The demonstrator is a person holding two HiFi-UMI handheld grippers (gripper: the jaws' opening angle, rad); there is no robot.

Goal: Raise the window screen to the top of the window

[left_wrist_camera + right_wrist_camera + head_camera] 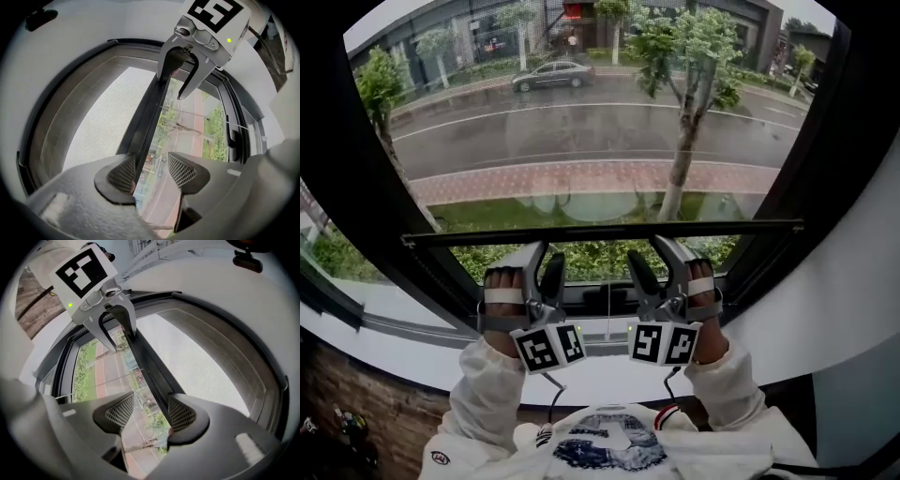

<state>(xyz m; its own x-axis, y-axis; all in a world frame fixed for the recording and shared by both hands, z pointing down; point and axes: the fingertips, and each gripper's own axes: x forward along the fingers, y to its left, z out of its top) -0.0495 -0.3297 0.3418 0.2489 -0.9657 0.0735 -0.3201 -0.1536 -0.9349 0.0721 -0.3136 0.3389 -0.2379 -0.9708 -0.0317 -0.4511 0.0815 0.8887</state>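
Observation:
The window screen's dark bottom bar (600, 231) runs across the window, with grey mesh (581, 122) above it. Both grippers point level at it from just below. My left gripper (544, 253) and right gripper (647, 251) stand side by side near the bar's middle. In the left gripper view the bar (147, 117) lies along one pad of the left gripper (152, 171), with a gap to the other pad. In the right gripper view the bar (145, 362) likewise lies against one pad of the right gripper (150, 413). Neither pair of jaws clamps it.
Below the bar the window is open onto hedges, a wet street and a tree (684, 159). The dark window frame (825, 159) closes in on both sides. A white sill (609, 380) lies under the person's hands, and a white wall (853, 309) stands at the right.

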